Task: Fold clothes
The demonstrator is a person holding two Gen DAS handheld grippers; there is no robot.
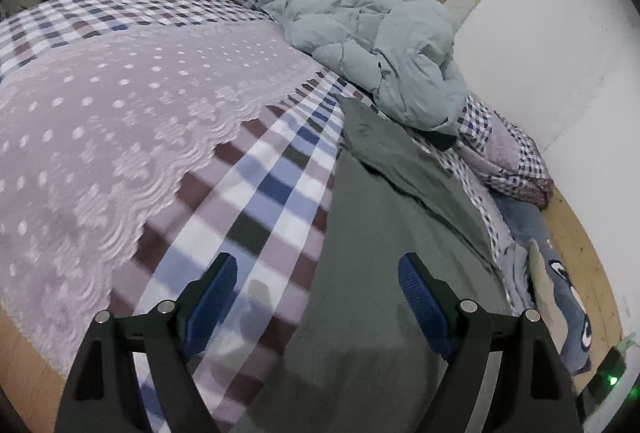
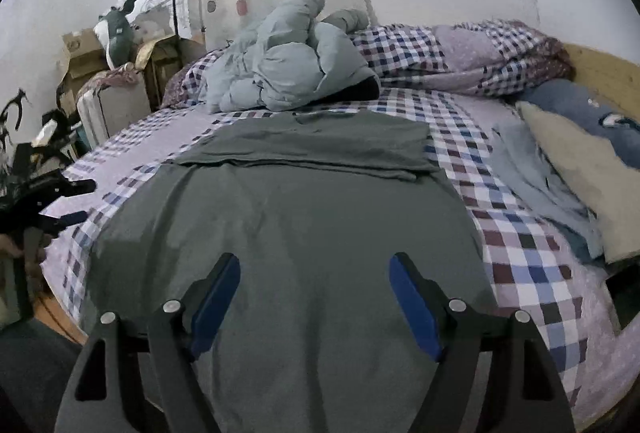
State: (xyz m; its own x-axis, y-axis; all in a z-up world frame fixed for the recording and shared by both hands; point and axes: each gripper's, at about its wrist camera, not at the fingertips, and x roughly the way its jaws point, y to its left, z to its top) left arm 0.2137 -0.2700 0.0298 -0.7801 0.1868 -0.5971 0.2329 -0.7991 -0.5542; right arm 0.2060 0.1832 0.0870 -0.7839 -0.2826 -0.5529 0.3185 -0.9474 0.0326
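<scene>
A grey-green T-shirt (image 2: pixel 304 217) lies flat on the checked bed sheet, its far part folded back over itself into a band (image 2: pixel 320 145). My right gripper (image 2: pixel 316 273) hovers open over the shirt's near half, nothing between its blue pads. My left gripper (image 1: pixel 318 273) is open too, above the shirt's left edge (image 1: pixel 360 273) and the checked sheet (image 1: pixel 260 201). In the right wrist view the left gripper (image 2: pixel 76 203) shows at the far left, held by a hand.
A crumpled pale blue padded jacket (image 2: pixel 288 65) lies at the head of the bed. Checked duvet (image 2: pixel 460 53), cream pillow (image 2: pixel 580 169) and blue cushion (image 2: pixel 580 109) crowd the right side. A lilac dotted blanket (image 1: pixel 112 121) covers the left. Boxes and a suitcase (image 2: pixel 112 105) stand beside the bed.
</scene>
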